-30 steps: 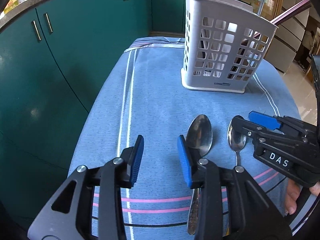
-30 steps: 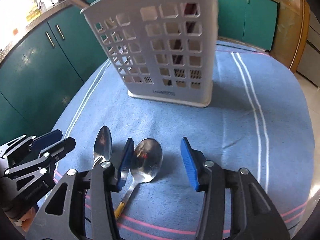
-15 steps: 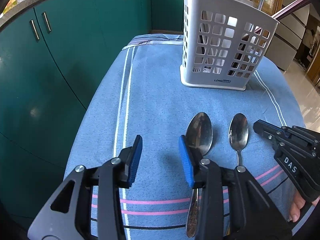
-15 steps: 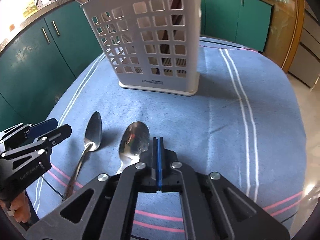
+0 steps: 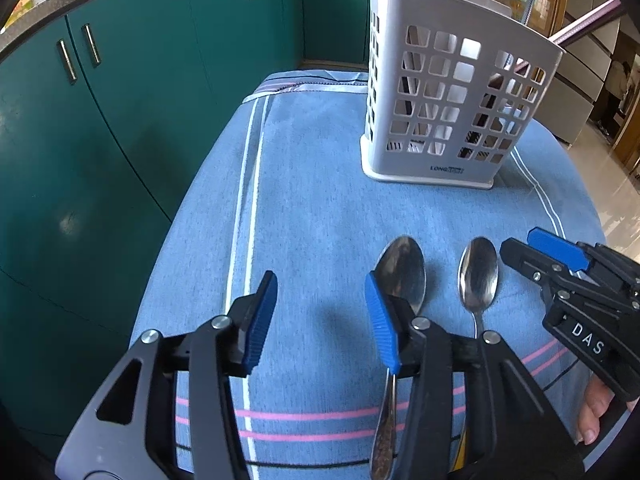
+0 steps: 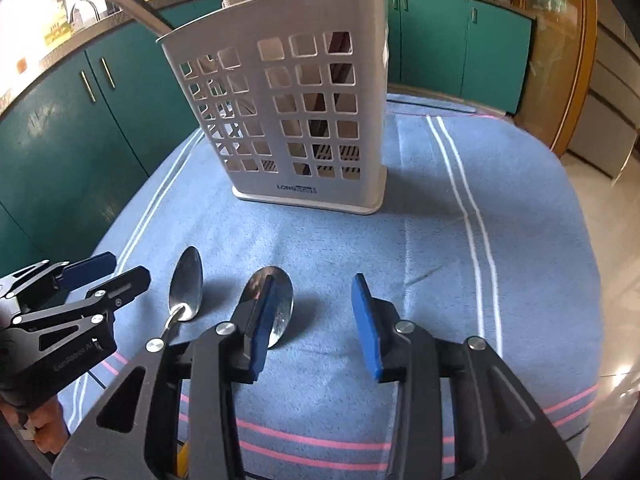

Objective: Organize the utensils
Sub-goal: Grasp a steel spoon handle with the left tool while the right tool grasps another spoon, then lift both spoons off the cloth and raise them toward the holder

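Observation:
Two metal spoons lie side by side on the blue cloth, bowls pointing to the white slotted utensil holder (image 5: pixel 452 108), which also shows in the right wrist view (image 6: pixel 296 128). The left spoon (image 5: pixel 402 272) lies under my left gripper's right finger; it also shows in the right wrist view (image 6: pixel 187 284). The right spoon (image 5: pixel 478 276) shows there too (image 6: pixel 276 300), partly behind my right gripper's left finger. My left gripper (image 5: pixel 320 316) is open and empty. My right gripper (image 6: pixel 314 324) is open and empty, low over the cloth.
The holder has a few utensil handles sticking out of its top. Teal cabinets (image 5: pixel 120 120) curve round the table's left and far sides. The cloth-covered table drops off at its left edge (image 5: pixel 188 208) and right edge (image 6: pixel 592 240).
My right gripper was open, shut half a second ago, and has opened again, now a little closer to the right spoon. The left gripper has barely moved.

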`<state>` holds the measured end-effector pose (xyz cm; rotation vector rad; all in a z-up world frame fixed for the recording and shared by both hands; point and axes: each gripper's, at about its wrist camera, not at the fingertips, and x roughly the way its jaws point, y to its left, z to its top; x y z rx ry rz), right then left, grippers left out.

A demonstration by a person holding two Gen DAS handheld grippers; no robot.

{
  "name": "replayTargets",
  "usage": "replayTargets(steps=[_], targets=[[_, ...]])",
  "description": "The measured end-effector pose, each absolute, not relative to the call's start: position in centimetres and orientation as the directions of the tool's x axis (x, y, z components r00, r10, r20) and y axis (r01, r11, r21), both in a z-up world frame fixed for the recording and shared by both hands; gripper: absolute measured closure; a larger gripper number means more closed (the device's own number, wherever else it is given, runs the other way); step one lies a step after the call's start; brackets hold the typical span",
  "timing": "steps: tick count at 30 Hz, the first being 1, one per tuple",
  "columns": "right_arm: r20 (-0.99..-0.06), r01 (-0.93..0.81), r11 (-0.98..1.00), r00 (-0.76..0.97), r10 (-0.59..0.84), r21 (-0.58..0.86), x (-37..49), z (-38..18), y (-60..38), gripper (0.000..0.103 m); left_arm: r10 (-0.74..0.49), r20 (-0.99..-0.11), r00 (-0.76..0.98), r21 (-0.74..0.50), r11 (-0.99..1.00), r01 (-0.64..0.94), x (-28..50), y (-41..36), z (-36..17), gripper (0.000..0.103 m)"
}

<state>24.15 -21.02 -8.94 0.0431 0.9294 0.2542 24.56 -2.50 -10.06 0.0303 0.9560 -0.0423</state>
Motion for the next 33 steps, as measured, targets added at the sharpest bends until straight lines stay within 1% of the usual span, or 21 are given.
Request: replayTargets(steps=[3,5,7,8,13,19,22,28,29,30,31,32,33], targets=[[-0.787,-0.201,0.960,0.553,0.274,0.193,25.2,-9.4,-21.5,0.065,-0.039,-0.808,0.588,0.005,0.997,0.073,25.0,-2.8,-9.9,0.057],[-0.790,-0.203,0.945,0.519,0.326,0.256,26.0,-10.1,-21.9,0.066,-0.041,-0.806,0.591,0.007,0.997,0.079,25.3,-3.0,-9.9,0.057],[-0.790,-0.221,0.926,0.485,0.376,0.305,26.4,-10.5,-22.0,0.092,-0.041,-0.804,0.593,0.012,0.996,0.084,25.4,-3.2,-9.9,0.057],[-0.787,-0.230,0.920,0.477,0.392,0.319,26.4,-10.7,-22.0,0.097,-0.038,-0.803,0.595,0.016,0.996,0.086,25.4,-3.2,-9.8,0.057],[-0.782,-0.218,0.929,0.502,0.369,0.299,25.6,-10.1,-22.2,0.100,-0.005,-0.789,0.614,0.061,0.994,0.087,25.6,-3.7,-9.9,0.057],[-0.794,-0.162,0.965,0.549,0.261,0.205,24.0,-9.6,-24.0,0.100,-0.007,-0.788,0.616,0.072,0.992,0.103,25.8,-4.1,-9.9,0.057],[-0.795,-0.145,0.967,0.550,0.255,0.210,23.5,-9.9,-25.4,0.100,-0.015,-0.792,0.610,0.071,0.991,0.117,26.1,-4.5,-10.1,0.057],[-0.793,-0.138,0.965,0.549,0.263,0.225,22.9,-10.2,-26.6,0.099,-0.066,-0.813,0.579,0.028,0.988,0.153,26.7,-5.0,-11.2,0.057],[-0.793,-0.137,0.965,0.551,0.261,0.222,22.9,-10.2,-26.5,0.099,-0.069,-0.814,0.576,0.028,0.987,0.157,26.8,-5.1,-11.3,0.061],[-0.793,-0.137,0.966,0.551,0.260,0.221,22.9,-10.3,-26.6,0.099,-0.072,-0.816,0.574,0.030,0.986,0.165,26.8,-5.2,-11.4,0.067],[-0.793,-0.135,0.966,0.552,0.258,0.220,23.4,-10.7,-25.6,0.099,-0.073,-0.818,0.571,0.032,0.985,0.172,26.9,-5.3,-11.6,0.082],[-0.792,-0.135,0.967,0.554,0.256,0.217,23.5,-10.7,-25.5,0.099,-0.074,-0.823,0.563,0.034,0.983,0.179,26.9,-5.5,-11.8,0.090],[-0.793,-0.135,0.967,0.555,0.253,0.214,23.7,-10.6,-25.3,0.099,-0.073,-0.827,0.558,0.036,0.983,0.182,26.9,-5.6,-12.0,0.091]])
